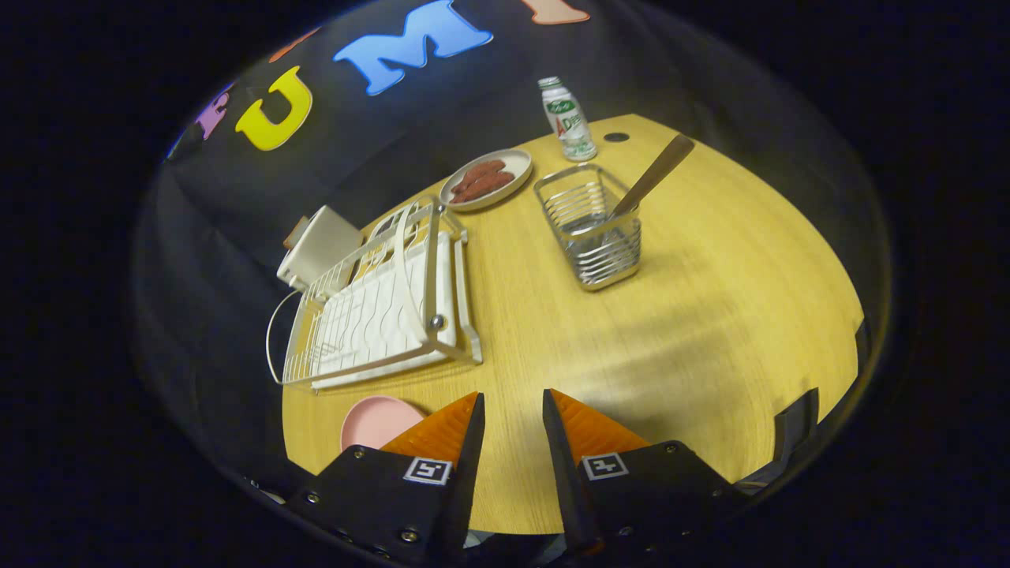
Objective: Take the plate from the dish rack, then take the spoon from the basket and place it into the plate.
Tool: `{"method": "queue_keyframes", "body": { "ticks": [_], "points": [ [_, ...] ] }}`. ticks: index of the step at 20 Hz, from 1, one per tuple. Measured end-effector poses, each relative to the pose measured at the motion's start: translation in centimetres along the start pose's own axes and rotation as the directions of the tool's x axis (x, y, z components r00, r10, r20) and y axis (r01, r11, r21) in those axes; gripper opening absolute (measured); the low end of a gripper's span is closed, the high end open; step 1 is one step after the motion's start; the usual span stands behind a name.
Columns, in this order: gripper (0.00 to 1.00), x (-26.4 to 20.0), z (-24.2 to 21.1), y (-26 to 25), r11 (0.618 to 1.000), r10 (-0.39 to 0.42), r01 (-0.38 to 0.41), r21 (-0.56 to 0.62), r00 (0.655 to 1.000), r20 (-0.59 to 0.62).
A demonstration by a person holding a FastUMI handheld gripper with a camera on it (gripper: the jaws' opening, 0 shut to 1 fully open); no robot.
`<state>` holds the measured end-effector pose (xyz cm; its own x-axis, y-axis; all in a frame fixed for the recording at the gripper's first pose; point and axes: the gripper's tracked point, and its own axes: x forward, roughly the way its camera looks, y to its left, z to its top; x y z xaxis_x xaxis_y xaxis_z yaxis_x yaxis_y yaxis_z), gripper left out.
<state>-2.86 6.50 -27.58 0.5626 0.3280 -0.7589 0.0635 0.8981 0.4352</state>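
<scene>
A pink plate (377, 420) lies flat on the wooden table (710, 315), just beside my left finger and in front of the white dish rack (383, 312). The rack holds no plate that I can see. Beyond the fingers, further back, a wire basket (592, 229) stands with a spoon (651, 177) leaning in it, wooden handle up. My gripper (511, 406) hovers above the table with a gap between its fingers and nothing in them.
A white plate with brownish-red food (487, 179) sits behind the rack. A small white bottle (568, 120) stands at the table's far edge near a round hole (616, 137). A white box (319, 244) rests behind the rack's left side.
</scene>
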Motion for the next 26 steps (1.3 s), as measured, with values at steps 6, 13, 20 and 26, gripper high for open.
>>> {"method": "queue_keyframes", "body": {
  "ticks": [6, 13, 20, 26],
  "points": [
    [0.46, -1.8, 7.6, -4.0, 0.979, -0.163, 0.127, 0.162, 0.959, 0.234],
    [0.46, -0.4, 11.5, -6.2, 0.897, -0.282, 0.145, 0.417, 0.914, 0.290],
    [0.43, 1.5, 13.0, -7.2, 0.878, -0.318, 0.161, 0.450, 0.900, 0.298],
    [0.17, 2.9, 13.2, -7.6, 0.889, -0.308, 0.173, 0.424, 0.911, 0.273]
  ]
}}
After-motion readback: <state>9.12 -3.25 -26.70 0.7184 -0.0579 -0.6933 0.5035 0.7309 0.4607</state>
